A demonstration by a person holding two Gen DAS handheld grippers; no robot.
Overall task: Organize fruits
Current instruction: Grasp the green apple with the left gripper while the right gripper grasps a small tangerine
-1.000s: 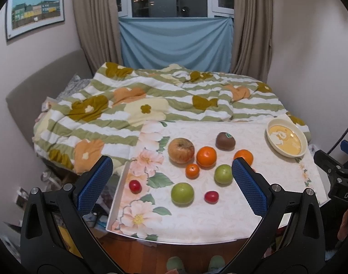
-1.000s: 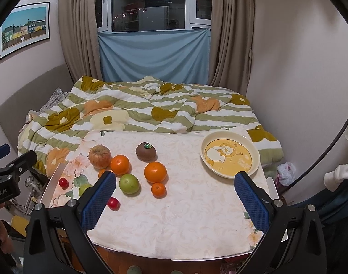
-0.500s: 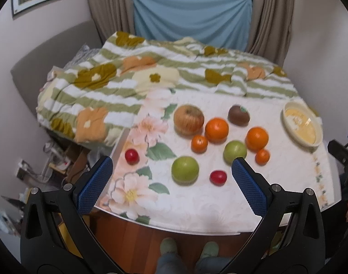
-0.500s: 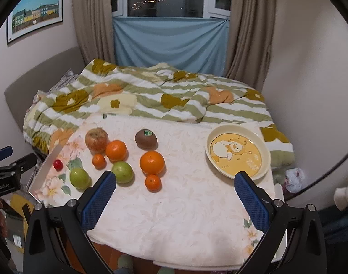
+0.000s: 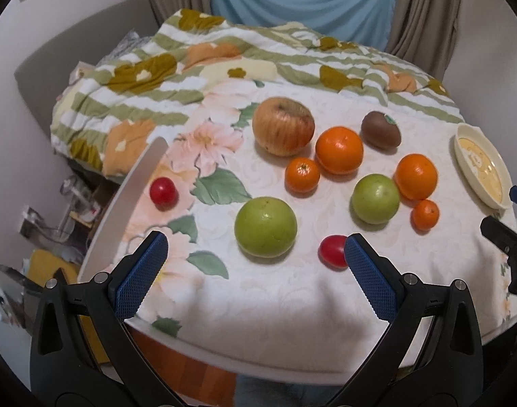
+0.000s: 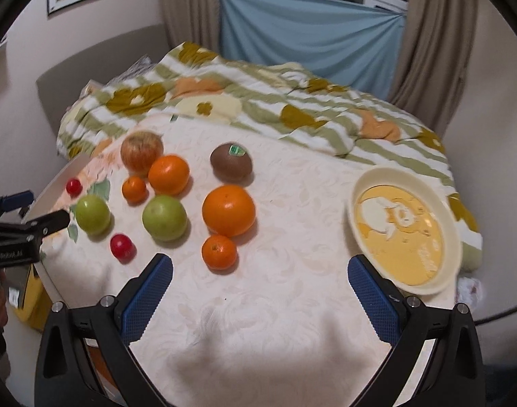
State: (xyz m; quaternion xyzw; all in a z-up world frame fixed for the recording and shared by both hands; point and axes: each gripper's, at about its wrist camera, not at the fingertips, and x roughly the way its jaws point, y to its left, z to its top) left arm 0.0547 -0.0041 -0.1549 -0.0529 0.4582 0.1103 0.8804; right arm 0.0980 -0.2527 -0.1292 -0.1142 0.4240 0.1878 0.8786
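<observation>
— On the tabletop (image 5: 275, 291) we have all the fruit loose on the flowered cloth: a big apple (image 5: 283, 125) at the far left, two large oranges (image 5: 339, 149), two small ones (image 5: 302, 174), a kiwi (image 5: 381, 130), two green fruits (image 5: 265, 226) and two small red ones (image 5: 333, 251). The cream plate (image 6: 452, 234) sits at the right edge, with nothing on it.

— How do we expect them to handle?

— Round and firm, we judge, so they will roll if nudged sideways. The apple and large oranges look heavy enough to want a grip across the widest part. The red ones look smooth and soft-skinned, so a gentle squeeze at the middle suits them. The kiwi is an oval; we would take it across its short width.

— And our claws?

— The left claw (image 5: 255, 254) is spread wide and holds nothing. It hangs over the near edge, with the nearer green fruit between its blue pads (image 5: 141, 274) and a red one just beside the right pad; we cannot tell whether that pad touches it. The right claw (image 6: 260, 276) is spread just as wide, likewise bare, above open cloth between the small orange (image 6: 219, 251) and the plate.

— So we judge nothing is sorted yet?

— Yes, every piece lies on the cloth, well apart from the plate.
</observation>
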